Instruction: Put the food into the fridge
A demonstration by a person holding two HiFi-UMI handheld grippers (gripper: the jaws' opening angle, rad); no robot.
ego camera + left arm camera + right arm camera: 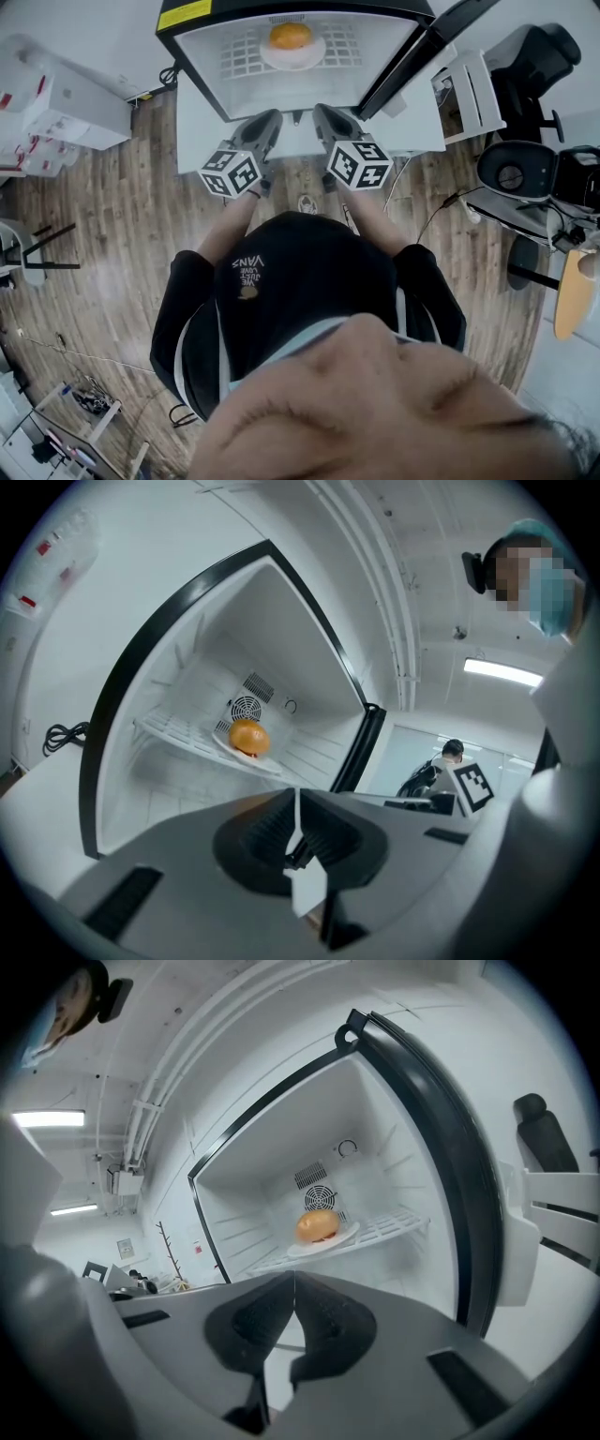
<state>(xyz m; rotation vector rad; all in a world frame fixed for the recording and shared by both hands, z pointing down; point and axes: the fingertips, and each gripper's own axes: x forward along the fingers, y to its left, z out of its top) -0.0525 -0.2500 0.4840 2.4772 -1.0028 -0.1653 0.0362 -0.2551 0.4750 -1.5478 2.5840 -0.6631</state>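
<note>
1. Nearest the head view: the person's black top [309, 281], standing on a wood floor [122, 234].

2. Left gripper [270, 119]: held out level in front of the fridge opening. In its own view [296, 797] the jaws are pressed together along a thin seam. Nothing is between them; it carries nothing.

3. Right gripper [323, 114]: just beside the left one, apart from it, and aimed the same way. In its own view [293, 1281] the jaws meet tip to tip with nothing gripped.

4. Fridge [202, 52]: white inside, black frame, with the door [403, 66] swung open to the right. Both grippers are outside the cabinet, short of the opening.

5. Shelf [239, 58] [178, 731] [398, 1224]: a white wire rack across the cabinet.

6. Plate [292, 60] [223, 746] [349, 1234]: white, lying flat on the shelf towards the back.

7. Food [291, 36] [248, 736] [317, 1225]: one round orange item resting on the plate, inside the fridge and well apart from both grippers. It may be a fruit or a bun; the views are too coarse to settle which.

8. Fan grille [246, 708] [319, 1196]: round, on the back wall just behind the food.
</note>
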